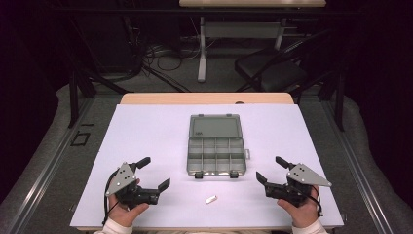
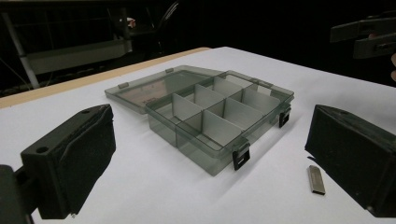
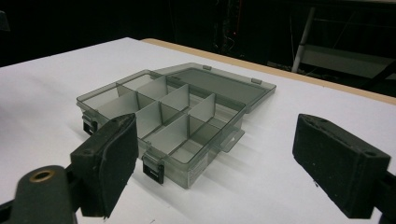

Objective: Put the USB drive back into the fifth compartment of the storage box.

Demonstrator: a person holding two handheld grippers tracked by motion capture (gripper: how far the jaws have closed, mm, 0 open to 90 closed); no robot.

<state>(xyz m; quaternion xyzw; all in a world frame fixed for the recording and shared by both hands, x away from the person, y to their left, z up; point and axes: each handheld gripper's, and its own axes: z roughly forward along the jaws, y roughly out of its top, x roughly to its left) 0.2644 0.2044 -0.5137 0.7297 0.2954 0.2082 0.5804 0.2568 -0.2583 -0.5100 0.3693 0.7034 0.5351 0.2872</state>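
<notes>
A grey see-through compartment box (image 1: 216, 155) lies open in the middle of the white table top (image 1: 146, 131), its lid (image 1: 215, 126) folded flat toward the far side. Its several compartments look empty in the left gripper view (image 2: 219, 116) and the right gripper view (image 3: 163, 119). A small flat metal piece (image 1: 211, 199) rests on the table in front of the box, also beside my left gripper's right jaw (image 2: 317, 179). My left gripper (image 1: 154, 173) is open near the front left, nothing between its jaws. My right gripper (image 1: 271, 169) is open near the front right, likewise holding nothing.
Black latches (image 1: 198, 175) hang off the box's front edge. The table's wooden far edge (image 1: 207, 98) shows beyond the white top. Behind it on the floor stand a dark chair (image 1: 272, 70), a table leg (image 1: 202, 53) and tangled cables (image 1: 160, 61).
</notes>
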